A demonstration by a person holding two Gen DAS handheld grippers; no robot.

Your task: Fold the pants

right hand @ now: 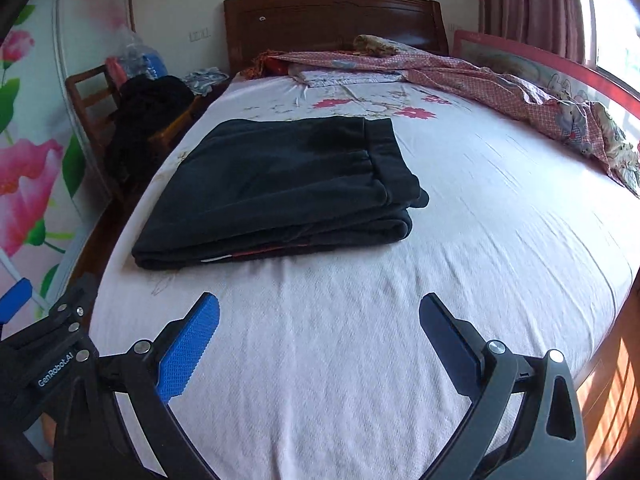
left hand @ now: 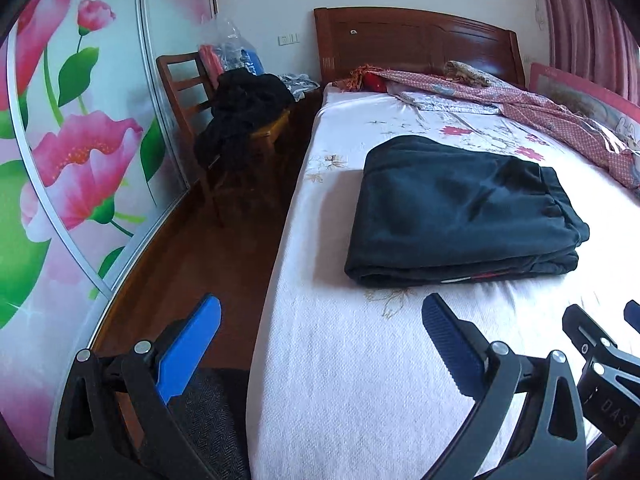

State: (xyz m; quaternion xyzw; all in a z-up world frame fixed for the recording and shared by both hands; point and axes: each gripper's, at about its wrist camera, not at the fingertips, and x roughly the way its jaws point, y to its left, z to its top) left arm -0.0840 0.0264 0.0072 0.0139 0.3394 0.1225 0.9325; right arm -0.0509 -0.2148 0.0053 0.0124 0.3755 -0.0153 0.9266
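Dark pants (right hand: pixel 276 192) lie folded in a flat stack on the bed (right hand: pixel 480 240), toward its left side. Left tongs (left hand: pixel 320 312) and right tongs (right hand: pixel 319 310) both spread wide, empty, hovering short of the stack.

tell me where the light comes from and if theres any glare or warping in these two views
Right wrist view: daylight enters from the window at upper right, blown out white, and brightens the bed sheet. Left wrist view: dimmer, with soft glare on the headboard. Both views: fisheye bending curves the bed edges and the wardrobe door; the dark pants lose detail.
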